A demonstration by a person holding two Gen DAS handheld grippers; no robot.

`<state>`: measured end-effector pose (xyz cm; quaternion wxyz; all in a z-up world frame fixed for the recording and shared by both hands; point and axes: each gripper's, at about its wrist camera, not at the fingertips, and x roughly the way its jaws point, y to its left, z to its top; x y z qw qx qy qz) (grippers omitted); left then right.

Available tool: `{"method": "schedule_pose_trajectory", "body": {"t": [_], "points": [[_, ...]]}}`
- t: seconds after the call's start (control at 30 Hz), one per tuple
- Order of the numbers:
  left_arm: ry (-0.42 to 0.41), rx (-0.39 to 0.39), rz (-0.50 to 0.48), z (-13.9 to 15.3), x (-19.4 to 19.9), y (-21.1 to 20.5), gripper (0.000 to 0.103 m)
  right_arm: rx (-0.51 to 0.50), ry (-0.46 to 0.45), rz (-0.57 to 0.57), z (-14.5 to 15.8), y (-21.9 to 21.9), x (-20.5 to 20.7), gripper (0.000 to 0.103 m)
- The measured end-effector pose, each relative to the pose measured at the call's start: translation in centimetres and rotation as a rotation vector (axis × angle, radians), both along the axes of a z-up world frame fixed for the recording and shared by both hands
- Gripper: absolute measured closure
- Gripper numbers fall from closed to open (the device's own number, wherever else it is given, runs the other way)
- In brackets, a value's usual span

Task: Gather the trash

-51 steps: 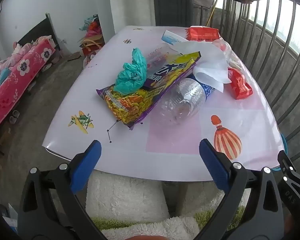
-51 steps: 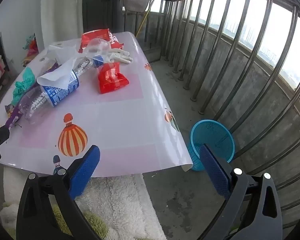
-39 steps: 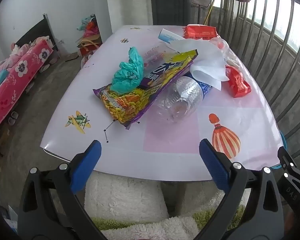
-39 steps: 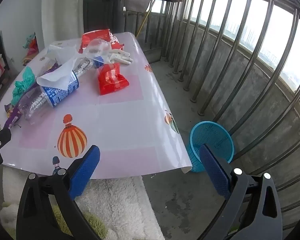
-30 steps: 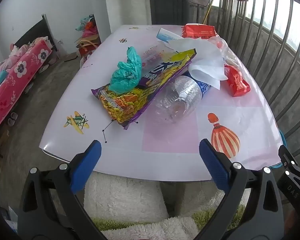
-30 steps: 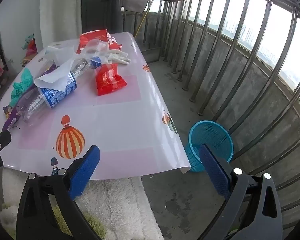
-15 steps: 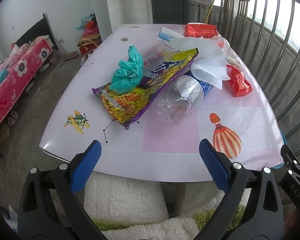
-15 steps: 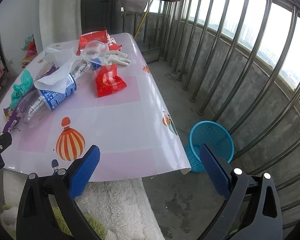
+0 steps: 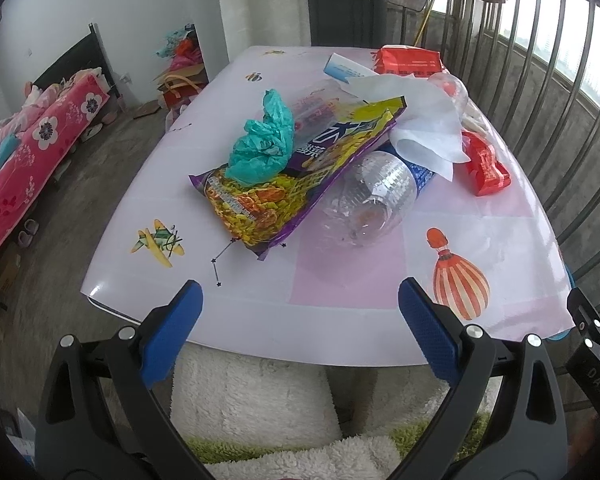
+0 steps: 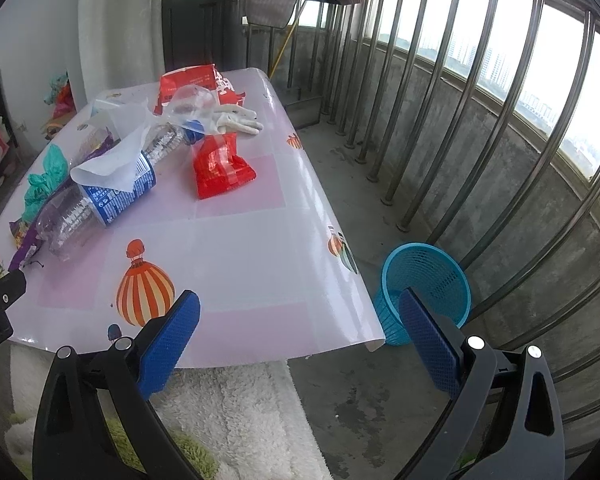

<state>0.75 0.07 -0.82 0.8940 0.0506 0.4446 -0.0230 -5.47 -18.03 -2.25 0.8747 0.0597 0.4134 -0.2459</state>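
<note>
I hold both the left gripper (image 9: 300, 316) and right gripper (image 10: 300, 324) short of the counter (image 10: 240, 240), jaws wide, empty. Trash pile (image 9: 300, 168) lies mid-counter; blue basket (image 10: 428, 280) stands on the floor beside it.

Looks like a home balcony: metal railing (image 10: 460, 92) with city view, a bed (image 9: 32, 148) indoors, slippers (image 9: 28, 232) on the floor.

Tongs (image 10: 298, 322) agape; blue basket (image 10: 426, 280) beside table (image 10: 260, 240).
</note>
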Motion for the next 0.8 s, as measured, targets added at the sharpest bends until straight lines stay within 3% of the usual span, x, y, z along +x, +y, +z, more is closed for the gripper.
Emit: {"method": "schedule_pose_trajectory", "body": {"t": [0.8], "points": [[0.013,0.003,0.011,-0.50,0.00,0.58,0.009,0.011,0.002,-0.001,-0.23,0.25,0.37,0.006]]}}
